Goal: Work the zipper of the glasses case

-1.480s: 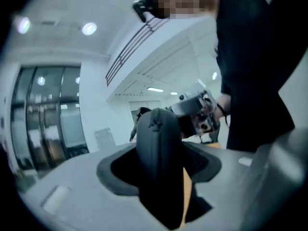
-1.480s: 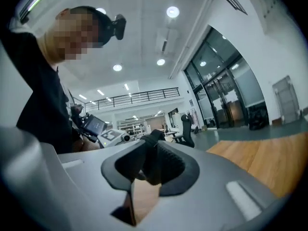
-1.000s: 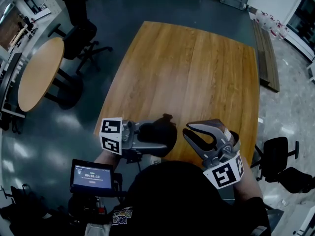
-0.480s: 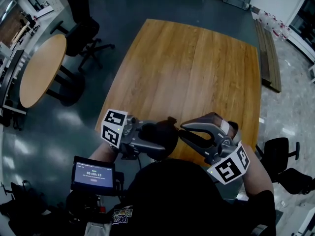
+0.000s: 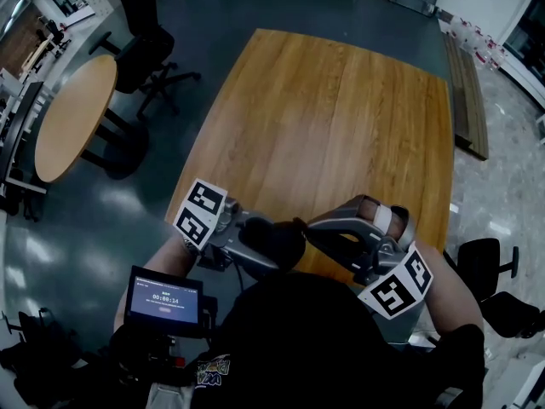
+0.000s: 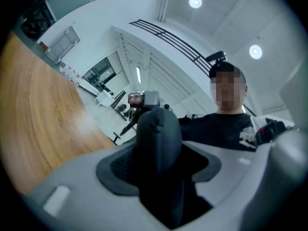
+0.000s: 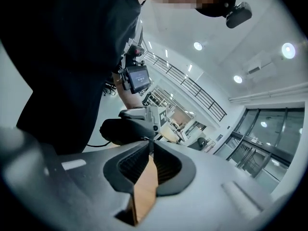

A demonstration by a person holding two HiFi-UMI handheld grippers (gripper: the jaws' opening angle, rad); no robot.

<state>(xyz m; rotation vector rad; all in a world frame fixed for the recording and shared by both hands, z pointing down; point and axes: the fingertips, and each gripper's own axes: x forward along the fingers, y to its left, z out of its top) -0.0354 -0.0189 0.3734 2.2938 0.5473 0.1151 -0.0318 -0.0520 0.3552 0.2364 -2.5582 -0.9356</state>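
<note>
- The left tool (image 5: 266, 247) is clamping the black glasses case (image 5: 285, 233) between both jaws, with the jaws spread only as wide as the case body.
- In the left gripper view the glasses case (image 6: 159, 134) is standing up between the pads of the left tool (image 6: 159, 182), filling the gap and touching both sides.
- The case is being held in the air just above the near edge of the desk (image 5: 341, 118), close to the person's chest and not resting on the wood.
- The right tool (image 5: 311, 228) is reaching in from the right, its tips meeting the right end of the case.
- In the right gripper view the right tool (image 7: 150, 146) is nearly closed: the tips are pinching together on a thin zipper pull (image 7: 151, 139) at the edge of the case (image 7: 122, 129), and only a narrow wedge behind the tips is staying open.
- Desk wood (image 7: 144, 191) is showing through that wedge.
- The pull is too small for its shape to be made out.
- The two tools are pointing at each other, with the case between them.
- A small screen (image 5: 162, 301) is showing by the person's left forearm.
</note>
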